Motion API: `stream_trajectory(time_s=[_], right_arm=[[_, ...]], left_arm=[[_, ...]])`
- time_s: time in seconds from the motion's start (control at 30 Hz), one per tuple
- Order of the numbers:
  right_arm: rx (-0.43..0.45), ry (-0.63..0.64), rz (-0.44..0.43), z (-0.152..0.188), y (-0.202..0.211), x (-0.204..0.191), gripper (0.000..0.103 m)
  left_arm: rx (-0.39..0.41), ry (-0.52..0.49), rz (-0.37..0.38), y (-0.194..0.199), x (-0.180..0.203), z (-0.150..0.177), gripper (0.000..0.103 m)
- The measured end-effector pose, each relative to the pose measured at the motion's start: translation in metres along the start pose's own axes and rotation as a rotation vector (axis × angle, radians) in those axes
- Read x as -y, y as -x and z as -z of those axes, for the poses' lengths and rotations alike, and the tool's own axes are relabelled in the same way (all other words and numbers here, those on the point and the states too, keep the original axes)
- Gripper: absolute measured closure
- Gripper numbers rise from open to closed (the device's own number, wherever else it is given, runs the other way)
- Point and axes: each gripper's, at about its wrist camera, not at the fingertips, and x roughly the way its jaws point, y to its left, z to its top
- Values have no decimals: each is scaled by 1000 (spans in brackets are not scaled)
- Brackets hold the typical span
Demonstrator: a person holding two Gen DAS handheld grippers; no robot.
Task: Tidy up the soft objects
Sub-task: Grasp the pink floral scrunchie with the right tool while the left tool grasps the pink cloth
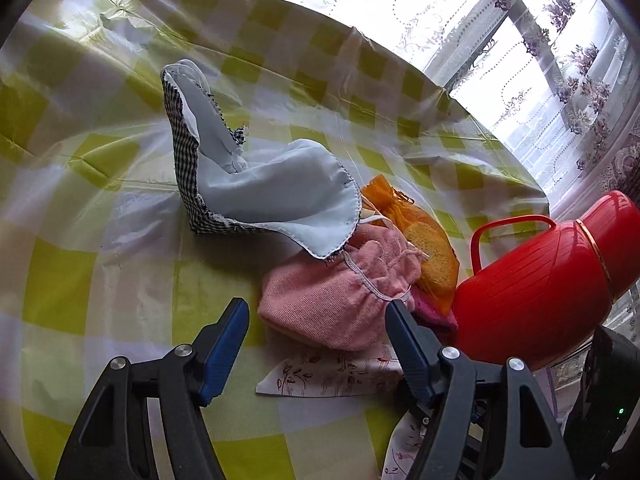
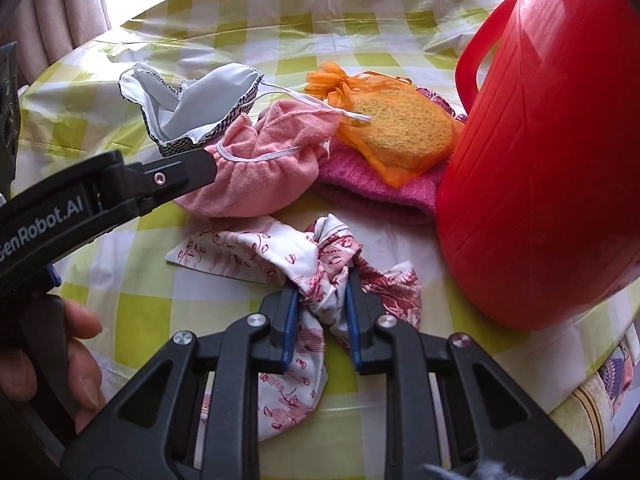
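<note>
My right gripper pinches red-printed white cloth, limp, bunched mid-fold; left gripper wide, empty, nr pink knit pouch.

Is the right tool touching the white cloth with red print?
Touching. The right wrist view shows the right tool with both blue pads pressed against the bunched white cloth with red print.

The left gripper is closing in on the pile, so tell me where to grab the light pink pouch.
Pinch the gathered, elastic-edged mouth of the light pink pouch, coming from the near open side. That bunched rim stands up between the open left gripper fingers; the far side lies under the checked cloth and orange mesh bag.
</note>
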Motion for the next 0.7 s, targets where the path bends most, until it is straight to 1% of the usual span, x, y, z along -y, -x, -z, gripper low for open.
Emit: stream_trajectory(time_s=[0.1,0.23,0.27,0.3,0.33,0.4,0.43,0.57,0.7], right_arm=[[0,10,-21,4,8,3,79],[12,17,-32,9,18,9,79],[11,17,-33,10,19,10,79],[11,17,-32,11,20,11,79],[10,17,-31,11,20,13,79],[6,16,-30,12,20,15,79],[7,14,-29,13,21,17,79],[20,15,-20,13,25,21,79],[29,14,-18,18,31,30,79]], left_arm=[[-23,-21,-18,-12,3,-4,31],[-50,-8,12,-26,0,-5,32],[-46,-17,20,-27,1,-4,40],[-59,-19,37,-29,3,-4,50],[-69,-19,43,-32,4,-3,66],[-63,-35,31,-32,7,0,75],[-65,-37,36,-31,9,1,82],[-52,-50,34,-20,15,8,87],[-36,-33,19,-6,14,21,88]])
